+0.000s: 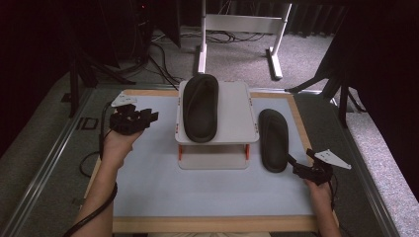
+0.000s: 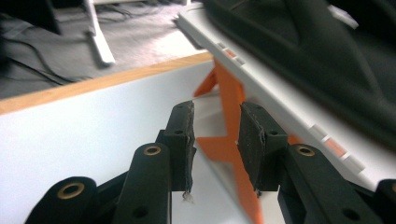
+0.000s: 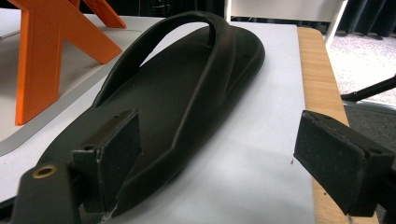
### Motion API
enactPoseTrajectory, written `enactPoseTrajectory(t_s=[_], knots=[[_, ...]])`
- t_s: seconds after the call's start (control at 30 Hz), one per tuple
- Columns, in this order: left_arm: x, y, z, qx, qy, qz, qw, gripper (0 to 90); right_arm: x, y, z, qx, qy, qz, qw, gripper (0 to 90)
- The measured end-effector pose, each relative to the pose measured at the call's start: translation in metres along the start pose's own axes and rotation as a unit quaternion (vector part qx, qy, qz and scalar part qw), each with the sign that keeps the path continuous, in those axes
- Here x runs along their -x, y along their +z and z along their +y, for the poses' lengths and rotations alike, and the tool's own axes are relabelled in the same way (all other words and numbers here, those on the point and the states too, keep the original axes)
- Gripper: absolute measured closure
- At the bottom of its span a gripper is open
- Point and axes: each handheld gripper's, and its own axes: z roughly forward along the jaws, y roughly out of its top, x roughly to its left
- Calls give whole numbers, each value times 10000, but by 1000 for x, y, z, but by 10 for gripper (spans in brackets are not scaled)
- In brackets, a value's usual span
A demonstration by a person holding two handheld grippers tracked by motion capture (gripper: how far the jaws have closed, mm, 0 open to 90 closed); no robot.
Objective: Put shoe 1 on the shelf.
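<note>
Black foam-like sandal [image 3: 177, 98] lies flat on the tabletop [image 1: 207, 192] beside the rack [image 1: 237, 126], likely light and flexible, best gripped at heel edge; right gripper [image 1: 302, 168] fingers apart, left gripper [image 1: 143, 116] fingers slightly apart, empty.

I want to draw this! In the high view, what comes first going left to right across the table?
Left claw → slipper on the white rack → slipper on the table → right claw.
</note>
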Motion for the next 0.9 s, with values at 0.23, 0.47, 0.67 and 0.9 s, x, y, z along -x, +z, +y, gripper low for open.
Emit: enactPoseTrajectory(t_s=[0.23,0.47,0.67,0.9], knots=[[-5,-1,-25,37,-19,-2,10000,651,0,0,0,3,0,8,10000,139],[-5,-3,-50,192,17,25,9998,650,0,0,0,27,9,15,10000,139],[-5,-4,-71,284,112,140,9994,650,0,0,0,18,3,15,10000,139],[-7,-3,-101,352,64,117,9993,650,0,0,0,16,-20,16,10000,140]])
